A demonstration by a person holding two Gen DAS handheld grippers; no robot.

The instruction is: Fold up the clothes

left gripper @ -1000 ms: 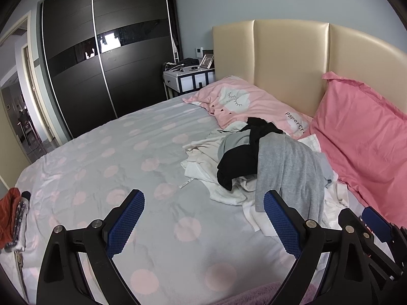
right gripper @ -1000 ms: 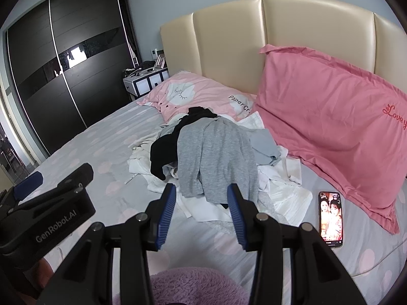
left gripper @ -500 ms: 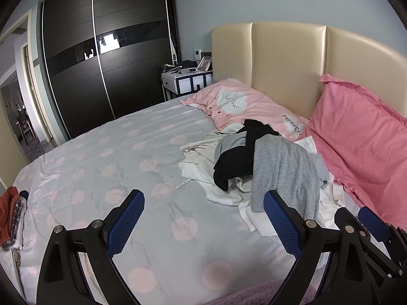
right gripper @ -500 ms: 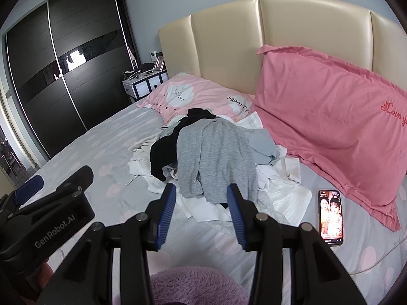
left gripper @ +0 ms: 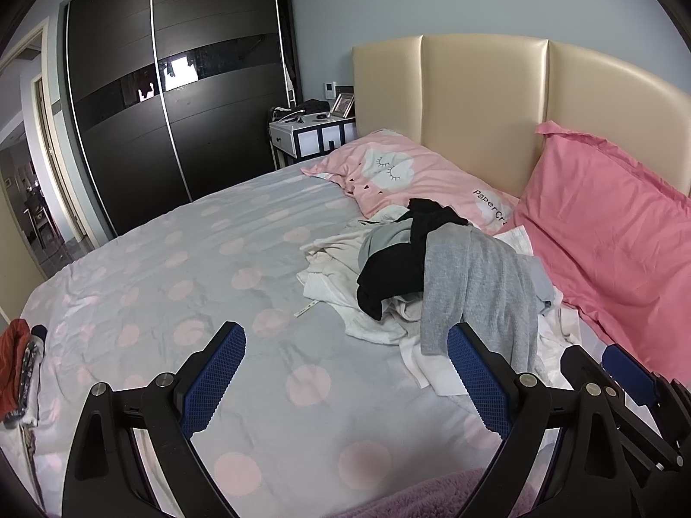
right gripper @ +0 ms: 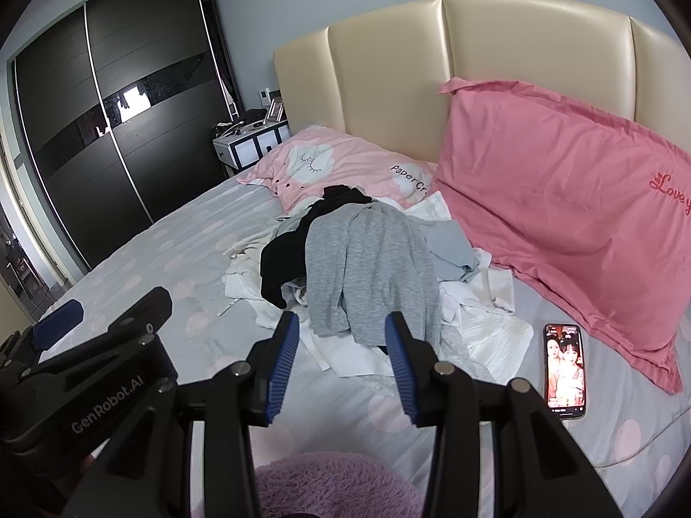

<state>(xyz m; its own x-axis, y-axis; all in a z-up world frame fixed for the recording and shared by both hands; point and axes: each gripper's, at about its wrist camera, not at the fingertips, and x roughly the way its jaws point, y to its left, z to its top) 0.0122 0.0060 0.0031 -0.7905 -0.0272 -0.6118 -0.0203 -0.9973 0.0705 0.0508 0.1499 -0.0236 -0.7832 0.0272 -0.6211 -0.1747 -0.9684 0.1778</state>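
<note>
two wrist views, same clothes pile [left gripper: 436,272]

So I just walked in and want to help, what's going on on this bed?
A person is holding two grippers over the bed, about to fold laundry. The left gripper and right gripper are both open and empty, aimed at an unfolded pile of clothes topped by a grey top and a black garment. Nothing is picked up yet. A phone lies beside the pile.

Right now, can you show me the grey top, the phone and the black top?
grey top [right gripper: 371,267], right wrist view, its middle.
phone [right gripper: 563,371], right wrist view, its screen.
black top [left gripper: 395,267], left wrist view, its middle.
</note>
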